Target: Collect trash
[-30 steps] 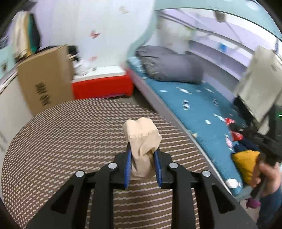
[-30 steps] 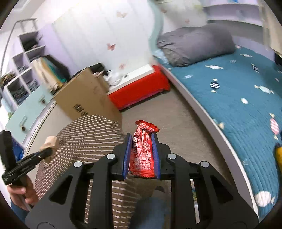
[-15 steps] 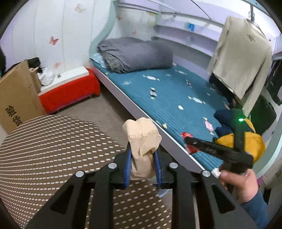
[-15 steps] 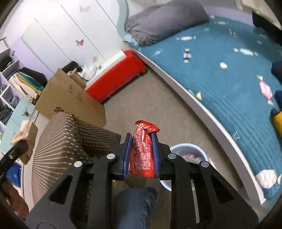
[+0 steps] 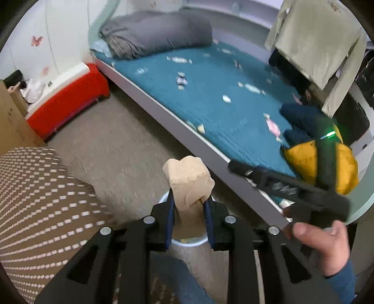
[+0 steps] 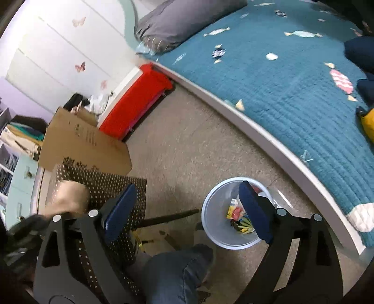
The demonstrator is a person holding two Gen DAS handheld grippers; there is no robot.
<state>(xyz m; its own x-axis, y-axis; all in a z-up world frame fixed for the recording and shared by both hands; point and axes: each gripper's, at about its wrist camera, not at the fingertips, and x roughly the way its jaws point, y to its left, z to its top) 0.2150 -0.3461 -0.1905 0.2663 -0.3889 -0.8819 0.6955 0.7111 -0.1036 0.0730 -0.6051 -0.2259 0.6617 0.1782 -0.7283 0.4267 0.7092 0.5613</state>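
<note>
Red wrapper has gone from the right claw [image 6: 189, 210], just sprung wide; left claw [image 5: 189, 217] grips beige wad [image 5: 188, 184].

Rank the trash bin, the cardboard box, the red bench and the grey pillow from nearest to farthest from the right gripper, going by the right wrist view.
From the right gripper, jaws open with nothing between them:
1. Trash bin, just below its right finger.
2. Cardboard box, to the left past the patterned table.
3. Red bench, beyond the box, against the wall.
4. Grey pillow, at the head of the bed.
</note>
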